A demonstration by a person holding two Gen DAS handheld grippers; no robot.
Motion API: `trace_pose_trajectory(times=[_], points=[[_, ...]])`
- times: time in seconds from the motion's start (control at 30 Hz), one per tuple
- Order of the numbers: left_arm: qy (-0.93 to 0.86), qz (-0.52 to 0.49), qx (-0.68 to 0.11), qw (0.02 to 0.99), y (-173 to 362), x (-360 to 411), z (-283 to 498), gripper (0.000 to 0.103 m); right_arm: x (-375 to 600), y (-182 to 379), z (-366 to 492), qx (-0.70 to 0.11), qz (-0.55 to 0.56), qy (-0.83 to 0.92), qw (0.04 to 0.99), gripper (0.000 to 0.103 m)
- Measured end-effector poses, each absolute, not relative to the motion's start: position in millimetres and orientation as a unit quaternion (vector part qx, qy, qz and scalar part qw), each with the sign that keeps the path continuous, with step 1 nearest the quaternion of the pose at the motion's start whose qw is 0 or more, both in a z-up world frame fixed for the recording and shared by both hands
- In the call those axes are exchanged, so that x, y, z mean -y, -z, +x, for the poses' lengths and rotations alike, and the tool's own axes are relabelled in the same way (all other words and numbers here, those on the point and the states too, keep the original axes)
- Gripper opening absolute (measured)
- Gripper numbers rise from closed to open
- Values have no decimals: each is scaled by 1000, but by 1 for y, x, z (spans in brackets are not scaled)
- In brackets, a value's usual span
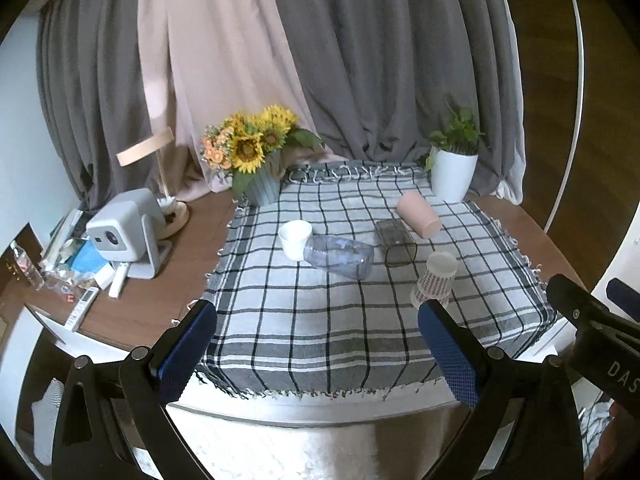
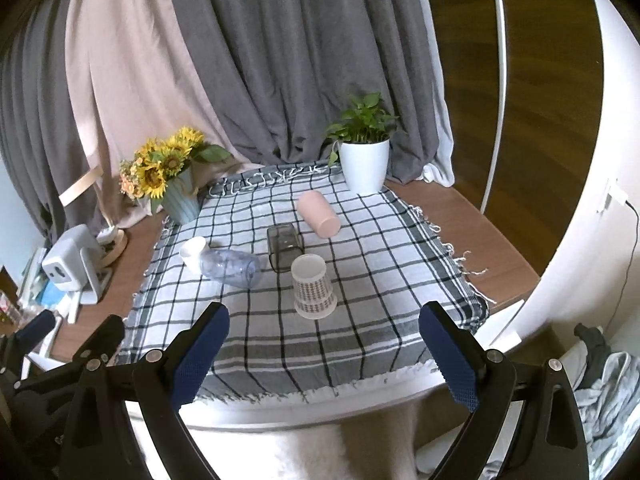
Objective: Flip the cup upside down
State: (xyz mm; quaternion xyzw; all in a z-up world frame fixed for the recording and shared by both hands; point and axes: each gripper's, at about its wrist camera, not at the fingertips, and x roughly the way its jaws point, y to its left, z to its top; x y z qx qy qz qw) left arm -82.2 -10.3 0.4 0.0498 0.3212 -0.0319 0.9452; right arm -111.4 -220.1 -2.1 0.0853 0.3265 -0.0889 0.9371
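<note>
A patterned paper cup (image 2: pixel 313 291) stands upside down on the checked cloth (image 2: pixel 360 248); it also shows in the left wrist view (image 1: pixel 435 278). A white cup (image 1: pixel 295 238) stands upright, mouth up. A pink cup (image 1: pixel 418 214) lies on its side. A dark clear square cup (image 1: pixel 394 243) lies on its side, as does a clear bluish plastic cup (image 1: pixel 339 256). My left gripper (image 1: pixel 316 354) is open and empty at the cloth's front edge. My right gripper (image 2: pixel 324 354) is open and empty, in front of the patterned cup.
A sunflower pot (image 1: pixel 256 160) stands at the cloth's back left, a white plant pot (image 1: pixel 453 172) at the back right. A grey projector (image 1: pixel 128 236), a lamp base and clutter sit on the left of the wooden table (image 1: pixel 132 312). Curtains hang behind.
</note>
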Motion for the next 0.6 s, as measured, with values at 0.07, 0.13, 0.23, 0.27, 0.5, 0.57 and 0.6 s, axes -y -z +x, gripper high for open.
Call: trace_pose_trajectory(times=[0.07,0.13,0.23,0.27,0.5,0.57,0.6], points=[[29,41,-321,946,-4,12,-86,103,223,2,-114,-327,86,87,937,96],[30,36,-318,947,-6,13,-88,103,225,2,-116,-331,86,86,936,96],[27,35,-315,948,-8,17,-90,103,230,0,-119,-328,89,88,936,96],[26,35,-314,948,-8,19,-90,103,230,0,-120,-327,89,88,937,96],[27,34,-312,949,-10,26,-93,103,237,-6,-125,-321,84,86,939,96],[28,34,-311,949,-10,26,-93,103,237,-6,-126,-322,83,86,939,96],[28,33,-310,950,-11,27,-93,103,237,-6,-125,-322,84,87,939,96]])
